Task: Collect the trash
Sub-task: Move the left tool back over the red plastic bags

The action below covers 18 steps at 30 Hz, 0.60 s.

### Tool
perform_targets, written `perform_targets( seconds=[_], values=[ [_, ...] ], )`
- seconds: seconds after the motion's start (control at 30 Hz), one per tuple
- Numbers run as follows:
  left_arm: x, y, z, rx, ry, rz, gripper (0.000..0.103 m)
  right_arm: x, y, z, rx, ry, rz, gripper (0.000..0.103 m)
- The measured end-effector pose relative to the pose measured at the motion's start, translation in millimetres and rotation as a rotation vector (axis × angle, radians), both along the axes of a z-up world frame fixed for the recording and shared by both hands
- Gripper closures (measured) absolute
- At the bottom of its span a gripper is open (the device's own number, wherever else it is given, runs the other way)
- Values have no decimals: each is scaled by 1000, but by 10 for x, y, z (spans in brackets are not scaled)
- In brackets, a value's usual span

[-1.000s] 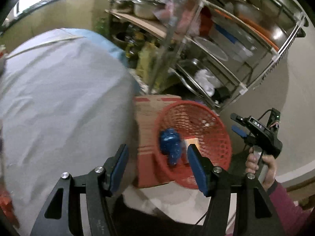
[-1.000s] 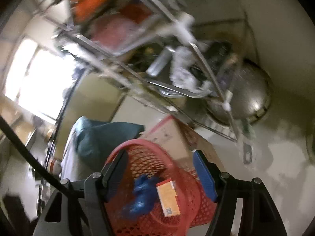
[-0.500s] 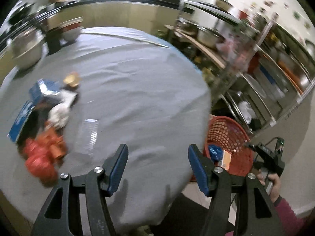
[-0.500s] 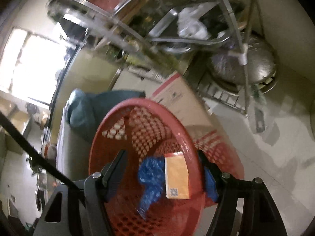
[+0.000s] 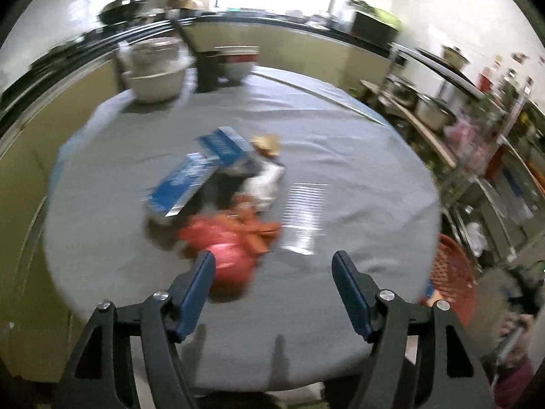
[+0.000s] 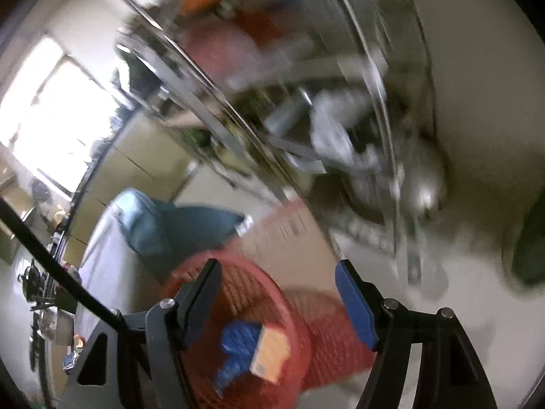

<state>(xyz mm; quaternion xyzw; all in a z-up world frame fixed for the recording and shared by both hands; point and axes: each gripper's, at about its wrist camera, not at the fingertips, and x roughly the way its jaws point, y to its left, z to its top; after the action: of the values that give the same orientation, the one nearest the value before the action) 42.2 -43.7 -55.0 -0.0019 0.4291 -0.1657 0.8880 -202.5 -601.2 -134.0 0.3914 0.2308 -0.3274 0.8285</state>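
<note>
My left gripper (image 5: 272,289) is open and empty above the near side of a round table with a grey cloth (image 5: 357,156). A blurred pile of trash lies ahead: blue cartons (image 5: 190,180), red-orange wrappers (image 5: 231,242), a white crumpled piece (image 5: 265,184), a clear plastic piece (image 5: 303,218). My right gripper (image 6: 277,303) is open and empty above a red mesh basket (image 6: 272,310) on the floor. In the basket lie a blue wrapper (image 6: 238,341) and an orange card (image 6: 270,354). The basket also shows in the left wrist view (image 5: 453,279).
Bowls (image 5: 156,71) and a dark object (image 5: 207,68) stand at the table's far edge. A metal shelf rack with pots (image 5: 477,136) stands to the right. A cardboard box (image 6: 289,235) lies behind the basket, beside the rack (image 6: 306,119).
My left gripper has swung from the basket over to the table, and the trash pile is now straight ahead. My right gripper has lifted back a little from the basket.
</note>
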Motion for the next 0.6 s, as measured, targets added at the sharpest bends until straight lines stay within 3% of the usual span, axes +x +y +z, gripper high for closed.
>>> perform_targets(
  seconds=[0.1, 0.23, 0.43, 0.6],
  values=[
    [54, 318, -75, -11, 13, 77, 30, 221, 235, 376, -100, -29, 104, 30],
    [93, 566, -159, -49, 46, 122, 30, 834, 896, 663, -153, -56, 386, 30],
    [89, 797, -184, -55, 47, 154, 30, 1809, 2140, 570, -103, 2, 823, 36],
    [151, 1027, -214, -50, 51, 186, 30, 2304, 2854, 449, -32, 43, 1030, 37]
  ],
)
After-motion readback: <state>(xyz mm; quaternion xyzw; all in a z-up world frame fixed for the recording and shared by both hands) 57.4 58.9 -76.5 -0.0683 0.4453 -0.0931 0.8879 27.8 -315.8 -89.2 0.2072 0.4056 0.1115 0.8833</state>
